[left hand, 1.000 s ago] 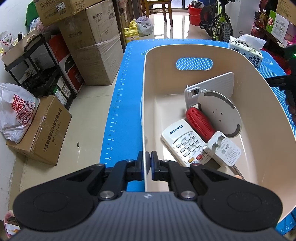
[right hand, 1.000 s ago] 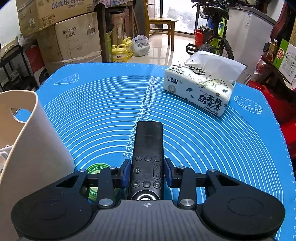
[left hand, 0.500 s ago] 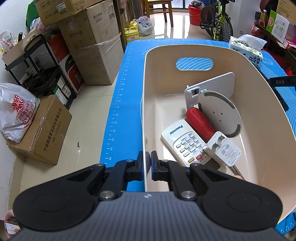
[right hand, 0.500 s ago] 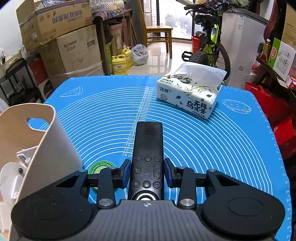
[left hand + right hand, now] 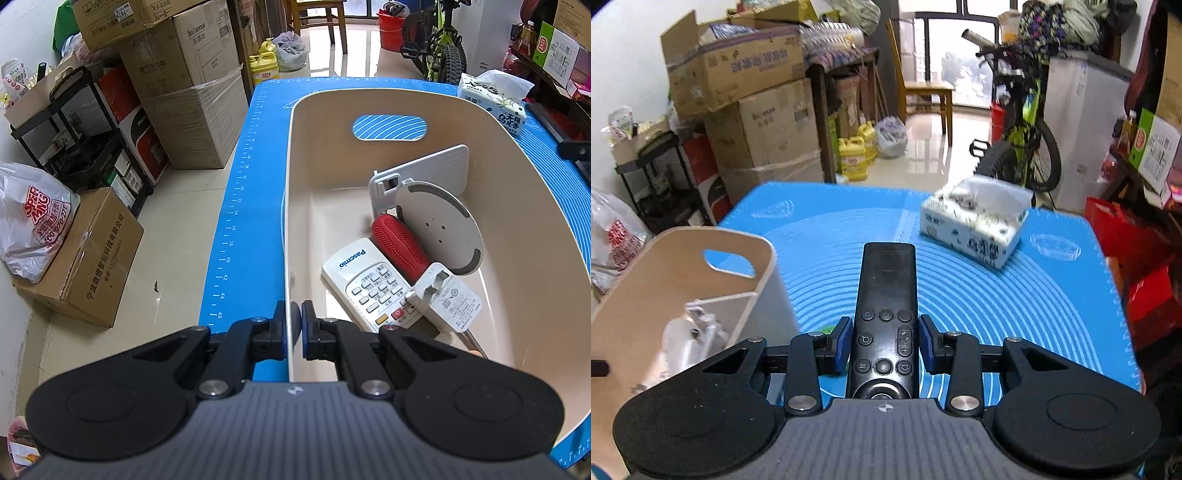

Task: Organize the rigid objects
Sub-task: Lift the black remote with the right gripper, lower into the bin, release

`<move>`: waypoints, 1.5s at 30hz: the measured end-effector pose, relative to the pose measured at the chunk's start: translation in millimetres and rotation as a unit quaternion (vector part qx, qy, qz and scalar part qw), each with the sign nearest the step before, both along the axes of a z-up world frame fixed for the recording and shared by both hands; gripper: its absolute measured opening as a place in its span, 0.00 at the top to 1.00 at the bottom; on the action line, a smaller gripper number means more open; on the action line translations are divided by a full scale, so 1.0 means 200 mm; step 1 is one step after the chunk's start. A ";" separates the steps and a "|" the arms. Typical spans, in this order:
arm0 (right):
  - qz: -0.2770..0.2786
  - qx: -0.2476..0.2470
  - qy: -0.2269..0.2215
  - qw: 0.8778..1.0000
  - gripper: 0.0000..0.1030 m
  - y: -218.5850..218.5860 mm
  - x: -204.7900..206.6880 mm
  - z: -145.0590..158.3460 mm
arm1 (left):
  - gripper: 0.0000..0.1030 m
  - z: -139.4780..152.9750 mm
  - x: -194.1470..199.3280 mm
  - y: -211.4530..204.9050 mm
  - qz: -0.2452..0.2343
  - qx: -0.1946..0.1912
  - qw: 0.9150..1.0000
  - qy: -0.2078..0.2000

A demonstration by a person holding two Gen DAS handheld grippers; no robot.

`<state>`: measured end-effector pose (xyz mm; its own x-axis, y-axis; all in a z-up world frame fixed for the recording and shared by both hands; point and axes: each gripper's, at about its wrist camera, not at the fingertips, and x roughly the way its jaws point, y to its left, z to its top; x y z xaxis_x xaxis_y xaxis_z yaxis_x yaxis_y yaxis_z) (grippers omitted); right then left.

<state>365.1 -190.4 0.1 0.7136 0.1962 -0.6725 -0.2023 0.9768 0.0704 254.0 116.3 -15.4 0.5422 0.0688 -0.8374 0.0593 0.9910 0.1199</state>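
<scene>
The left gripper [image 5: 294, 329] was clamped tight on the near rim of the cream plastic bin [image 5: 528, 206], where a white remote [image 5: 364, 282], red grip, round disc and white charger crowded the floor's right side, leaving its left strip bare. The right gripper [image 5: 884, 343] pinched a slim black remote control [image 5: 886, 295] above the blue mat [image 5: 1034, 295], beside the bin's wall, with open mat ahead up to the tissue pack [image 5: 975, 229].

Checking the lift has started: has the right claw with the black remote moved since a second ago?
Yes. The right claw, shut on the black remote, has risen: the blue mat and tissue pack lie lower and farther off.
</scene>
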 end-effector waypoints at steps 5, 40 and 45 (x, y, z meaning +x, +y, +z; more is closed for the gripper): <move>0.025 0.002 -0.028 0.999 0.57 0.04 -0.12 0.17 | 0.92 0.00 0.00 0.01 0.002 0.000 1.000 -0.001; 0.178 -0.020 0.036 0.983 0.57 1.00 -0.22 0.03 | 0.93 0.00 -0.01 0.00 -0.010 -0.009 1.000 -0.010; 0.170 -0.035 0.060 0.983 0.57 0.99 -0.18 -0.06 | 0.93 0.00 -0.01 0.00 -0.010 -0.009 1.000 -0.009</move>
<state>328.3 7.3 -11.1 0.5292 0.3602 -0.7682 -0.5127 0.8572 0.0488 252.1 116.9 -14.7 0.5588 0.0424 -0.8282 0.0766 0.9918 0.1025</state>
